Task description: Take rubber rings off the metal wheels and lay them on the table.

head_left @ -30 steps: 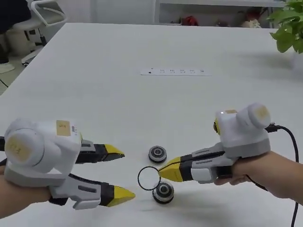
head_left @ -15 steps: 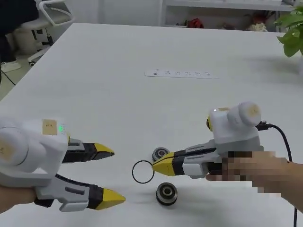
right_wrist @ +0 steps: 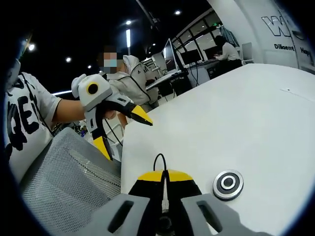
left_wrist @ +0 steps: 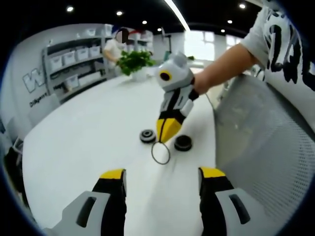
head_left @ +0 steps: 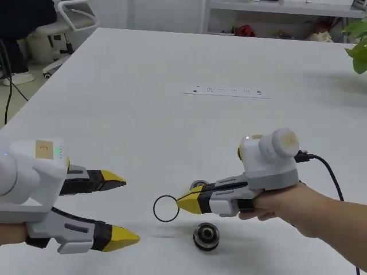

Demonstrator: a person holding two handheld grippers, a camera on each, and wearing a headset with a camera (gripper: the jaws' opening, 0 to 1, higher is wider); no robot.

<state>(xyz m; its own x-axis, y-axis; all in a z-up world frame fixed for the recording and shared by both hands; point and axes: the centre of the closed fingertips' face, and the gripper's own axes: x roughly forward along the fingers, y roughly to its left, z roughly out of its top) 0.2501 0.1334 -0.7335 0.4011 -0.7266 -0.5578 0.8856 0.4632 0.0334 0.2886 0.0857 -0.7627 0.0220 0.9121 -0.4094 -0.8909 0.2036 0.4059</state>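
Note:
A thin black rubber ring [head_left: 166, 208] hangs from the tips of my right gripper [head_left: 181, 201], which is shut on its edge just above the white table [head_left: 172, 114]. Two metal wheels lie there: one [head_left: 206, 236] in front of the right gripper, one [head_left: 199, 185] partly hidden behind it. My left gripper [head_left: 121, 207] stands open and holds nothing, left of the ring. In the left gripper view the ring [left_wrist: 160, 152] dangles beyond my open left gripper [left_wrist: 162, 174], with both wheels [left_wrist: 147, 136] [left_wrist: 183, 142] behind it. In the right gripper view the shut right gripper [right_wrist: 165, 178] pinches the ring [right_wrist: 160, 160] beside a wheel [right_wrist: 228, 183].
A white power strip [head_left: 226, 91] lies flat mid-table. A grey mesh chair back [left_wrist: 256, 147] stands close to the table's near edge. A potted plant [left_wrist: 134, 61] sits at the far end. A black cable [head_left: 330, 172] trails from the right gripper.
My right gripper has carried the ring a little to the left, away from the two wheels. The left gripper has drawn back to the left and stays open.

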